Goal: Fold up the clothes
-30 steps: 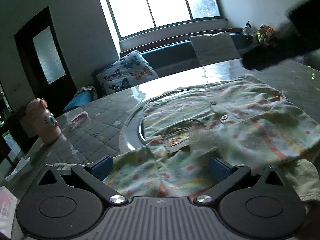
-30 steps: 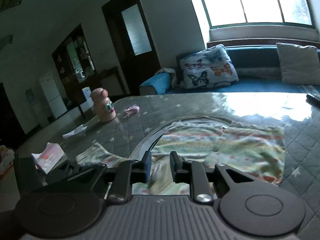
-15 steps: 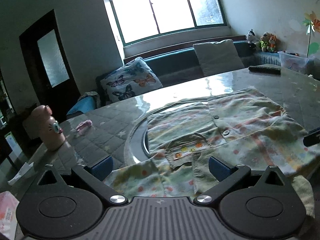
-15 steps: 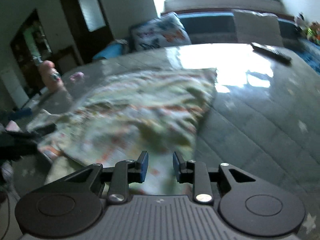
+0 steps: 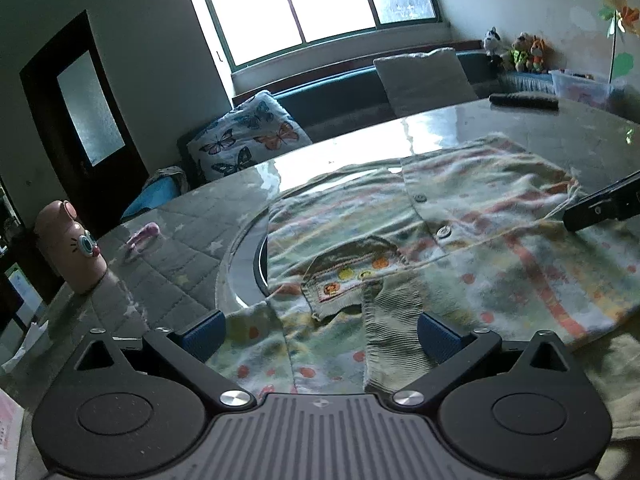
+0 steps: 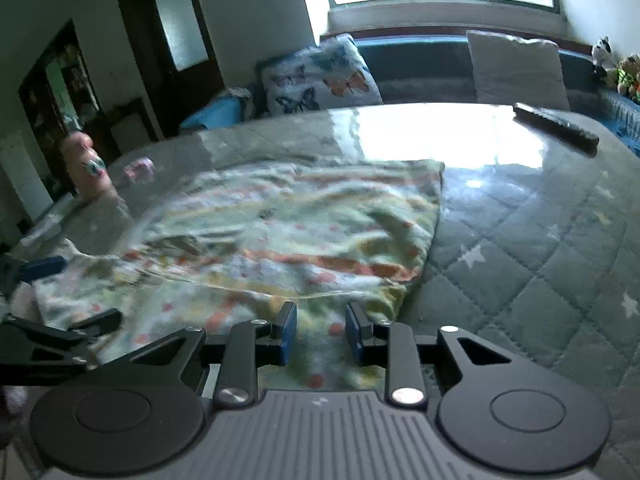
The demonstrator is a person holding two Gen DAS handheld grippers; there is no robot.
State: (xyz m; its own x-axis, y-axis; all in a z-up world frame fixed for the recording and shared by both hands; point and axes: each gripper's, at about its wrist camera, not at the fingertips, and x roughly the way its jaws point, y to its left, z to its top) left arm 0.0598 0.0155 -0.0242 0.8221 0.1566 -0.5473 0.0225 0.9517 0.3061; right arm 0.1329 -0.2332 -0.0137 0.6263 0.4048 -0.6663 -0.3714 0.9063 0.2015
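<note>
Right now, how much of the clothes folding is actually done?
Hardly any. The small patterned button-front shirt lies spread flat on the quilted table, front up, with no fold yet visible. The left gripper is wide open over the collar end, gripping nothing. The right gripper has its fingers part open astride the shirt's side edge. Every fold remains to be made.

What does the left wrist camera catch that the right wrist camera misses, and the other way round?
Only the left wrist view shows the shirt's buttons, its embroidered pocket and a pinwheel on the wall. Only the right wrist view shows the dark cabinet beside the door. Both show the patterned shirt, pink bottle, butterfly cushion, remote control and window.
</note>
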